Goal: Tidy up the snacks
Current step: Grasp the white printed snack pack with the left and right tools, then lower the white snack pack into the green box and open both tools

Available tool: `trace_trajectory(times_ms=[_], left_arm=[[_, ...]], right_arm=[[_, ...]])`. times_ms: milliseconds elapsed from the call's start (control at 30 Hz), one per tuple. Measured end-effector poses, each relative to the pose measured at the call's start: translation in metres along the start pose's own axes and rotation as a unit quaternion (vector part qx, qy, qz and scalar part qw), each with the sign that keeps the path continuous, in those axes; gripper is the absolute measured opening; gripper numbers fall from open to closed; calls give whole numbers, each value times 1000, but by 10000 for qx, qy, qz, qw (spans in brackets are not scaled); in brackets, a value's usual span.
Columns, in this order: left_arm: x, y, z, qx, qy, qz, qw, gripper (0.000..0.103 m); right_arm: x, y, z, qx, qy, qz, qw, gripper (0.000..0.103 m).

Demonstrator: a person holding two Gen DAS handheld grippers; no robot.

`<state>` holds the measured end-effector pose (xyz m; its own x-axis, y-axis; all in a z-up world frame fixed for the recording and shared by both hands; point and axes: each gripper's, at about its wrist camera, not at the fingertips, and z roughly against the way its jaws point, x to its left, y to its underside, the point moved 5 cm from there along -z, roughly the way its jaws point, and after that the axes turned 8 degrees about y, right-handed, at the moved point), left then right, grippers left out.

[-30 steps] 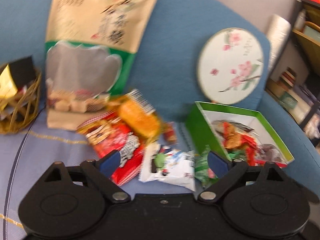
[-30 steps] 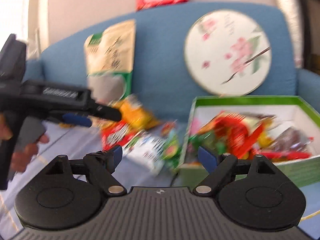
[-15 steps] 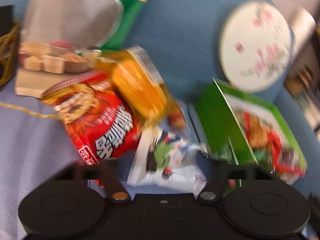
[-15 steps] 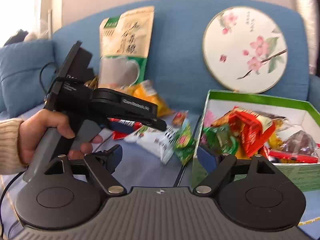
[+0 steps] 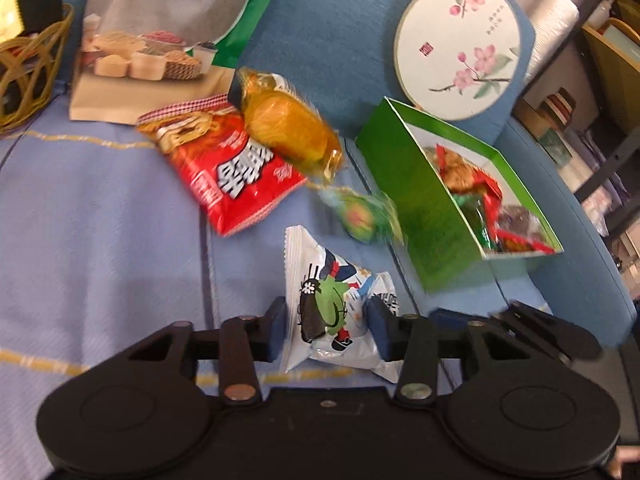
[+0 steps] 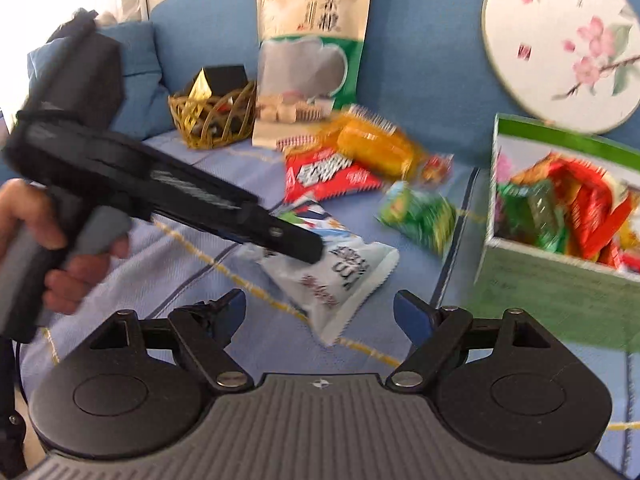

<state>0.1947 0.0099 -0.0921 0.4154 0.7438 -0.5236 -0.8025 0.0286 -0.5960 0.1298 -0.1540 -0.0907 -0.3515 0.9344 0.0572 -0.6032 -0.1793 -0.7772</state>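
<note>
A white snack packet (image 5: 332, 304) with a green and black cartoon sits between the blue pads of my left gripper (image 5: 328, 328), which press its sides; the jaws are opening slightly. From the right wrist the same packet (image 6: 340, 268) hangs under the left gripper (image 6: 312, 248), just above the blue sofa seat. My right gripper (image 6: 322, 312) stands open with nothing in it, close in front of the packet. On the seat lie a red packet (image 5: 236, 172), an orange packet (image 5: 288, 128) and a small green packet (image 5: 364, 216). A green box (image 5: 420, 200) at the right holds several snacks.
A large beige and green bag (image 5: 160, 28) leans on the sofa back, with a gold wire basket (image 5: 28, 60) to its left. A round flowered fan (image 5: 460, 44) stands behind the box. Shelves (image 5: 600, 80) are at the far right. A hand (image 6: 60, 252) grips the left tool.
My left gripper has come down onto the white packet and its jaws have narrowed around it. The right gripper has dipped and drawn nearer to the packet, still open.
</note>
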Motion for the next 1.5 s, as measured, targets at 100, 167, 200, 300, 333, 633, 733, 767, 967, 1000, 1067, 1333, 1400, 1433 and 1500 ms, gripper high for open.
trace_trajectory(times_ms=[100, 167, 200, 300, 333, 633, 733, 767, 967, 1000, 1067, 1333, 1400, 1433, 1500], left_arm=[[5, 7, 14, -154, -237, -53, 9996, 94], [11, 7, 18, -185, -255, 26, 9995, 96], [13, 7, 19, -192, -257, 95, 9994, 95], [17, 4, 19, -214, -160, 272, 9993, 89], [17, 3, 18, -202, -132, 286, 9993, 89], [-8, -5, 12, -244, 13, 13, 9997, 42], [-33, -17, 20, -398, 87, -354, 9985, 42], [-39, -22, 21, -442, 136, -397, 9981, 42], [-88, -52, 11, -666, 406, -724, 9943, 41], [-97, -57, 7, -661, 454, -838, 9932, 40], [-117, -64, -3, -659, 557, -1153, 9896, 38], [-178, -90, -57, -530, 994, -1605, 9806, 39], [-189, -93, -68, -493, 1063, -1719, 9781, 39], [-193, -94, -76, -476, 1089, -1767, 9771, 39], [-199, -97, -89, -451, 1140, -1780, 9764, 38]], right_arm=[[3, 4, -8, 98, -81, -30, 9999, 103], [3, 7, -11, 138, -124, -95, 9998, 103], [4, 6, -12, 111, -112, -111, 9998, 103], [4, 4, -11, 23, -145, -165, 9998, 103], [2, 4, -10, -8, -169, -199, 9997, 103], [1, -6, -10, -92, -72, -273, 9996, 62], [-14, -17, 10, -406, -50, -506, 9979, 44], [-18, -20, 16, -540, -3, -554, 9970, 42], [-53, -37, 49, -1156, 398, -782, 9894, 39], [-61, -38, 53, -1205, 440, -856, 9880, 39], [-78, -38, 63, -1348, 591, -1006, 9840, 39], [-140, -31, 92, -1691, 1297, -1593, 9640, 39], [-152, -29, 95, -1707, 1470, -1702, 9593, 39], [-157, -29, 96, -1707, 1551, -1754, 9571, 39], [-166, -28, 96, -1711, 1692, -1854, 9528, 39]])
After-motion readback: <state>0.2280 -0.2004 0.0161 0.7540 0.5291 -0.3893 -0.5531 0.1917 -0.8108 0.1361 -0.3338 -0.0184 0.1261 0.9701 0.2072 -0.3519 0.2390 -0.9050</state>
